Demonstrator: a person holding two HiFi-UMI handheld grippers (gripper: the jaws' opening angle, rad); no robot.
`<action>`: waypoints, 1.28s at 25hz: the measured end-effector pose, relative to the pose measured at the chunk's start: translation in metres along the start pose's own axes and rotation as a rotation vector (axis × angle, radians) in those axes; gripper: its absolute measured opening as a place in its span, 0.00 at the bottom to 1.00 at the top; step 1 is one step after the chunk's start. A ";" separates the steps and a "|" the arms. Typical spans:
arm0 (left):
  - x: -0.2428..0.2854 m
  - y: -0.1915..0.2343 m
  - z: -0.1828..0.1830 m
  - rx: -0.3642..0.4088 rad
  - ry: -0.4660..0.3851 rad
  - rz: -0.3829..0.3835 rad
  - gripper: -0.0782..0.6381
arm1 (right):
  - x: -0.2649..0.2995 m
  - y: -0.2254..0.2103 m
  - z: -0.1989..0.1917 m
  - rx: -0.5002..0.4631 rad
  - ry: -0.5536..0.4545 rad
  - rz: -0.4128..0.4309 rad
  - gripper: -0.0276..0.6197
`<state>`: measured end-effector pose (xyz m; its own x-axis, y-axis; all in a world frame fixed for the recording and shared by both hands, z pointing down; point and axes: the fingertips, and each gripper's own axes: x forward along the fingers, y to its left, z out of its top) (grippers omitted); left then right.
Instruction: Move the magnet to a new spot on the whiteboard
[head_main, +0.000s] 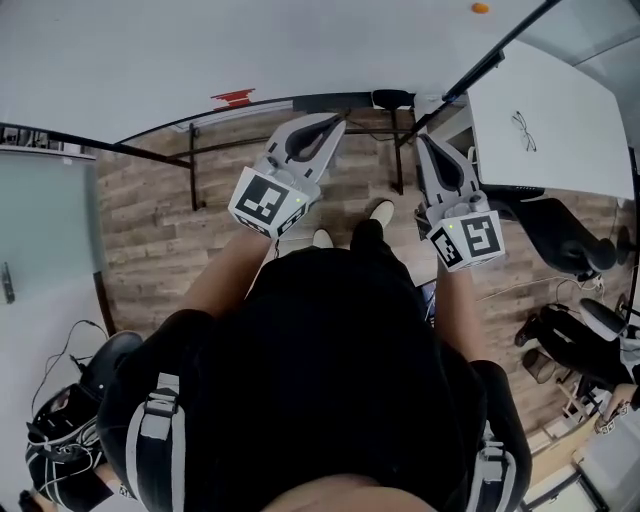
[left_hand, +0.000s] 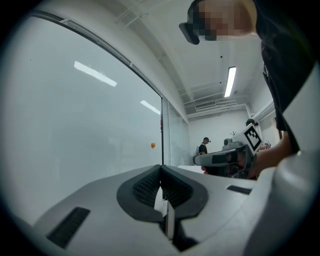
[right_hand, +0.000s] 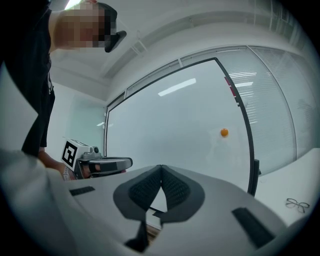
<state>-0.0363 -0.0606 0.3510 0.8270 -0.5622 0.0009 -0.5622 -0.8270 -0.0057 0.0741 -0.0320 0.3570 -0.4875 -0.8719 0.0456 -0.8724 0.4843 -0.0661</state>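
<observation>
The magnet (head_main: 481, 8) is a small orange disc stuck on the whiteboard (head_main: 200, 50), far up and to the right of both grippers. In the left gripper view the magnet (left_hand: 153, 145) is a tiny dot near the whiteboard's (left_hand: 75, 125) right frame. The right gripper view has the magnet (right_hand: 224, 132) upper right on the whiteboard (right_hand: 175, 125). My left gripper (head_main: 335, 122) (left_hand: 161, 167) is shut and empty. The right gripper (head_main: 424, 140) (right_hand: 161, 167) is also shut on nothing. Both point level toward the board and are well short of the magnet.
A white table (head_main: 560, 110) with a pair of glasses (head_main: 524, 130) stands to the right. Black chairs (head_main: 570, 240) are beside it. A dark bag with cables (head_main: 60, 440) lies on the wooden floor at lower left. A person (left_hand: 203, 146) stands far off.
</observation>
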 end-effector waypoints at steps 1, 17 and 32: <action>0.006 0.002 0.000 0.002 0.002 0.003 0.12 | 0.003 -0.005 -0.002 0.000 0.003 0.005 0.04; 0.122 0.038 0.001 0.016 0.013 0.047 0.12 | 0.065 -0.123 0.009 -0.043 0.001 0.024 0.04; 0.196 0.042 0.010 0.035 0.017 0.087 0.12 | 0.087 -0.189 0.019 -0.041 -0.014 0.082 0.04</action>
<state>0.1019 -0.2056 0.3410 0.7745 -0.6324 0.0157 -0.6314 -0.7743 -0.0416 0.1972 -0.2009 0.3544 -0.5574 -0.8298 0.0275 -0.8302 0.5567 -0.0280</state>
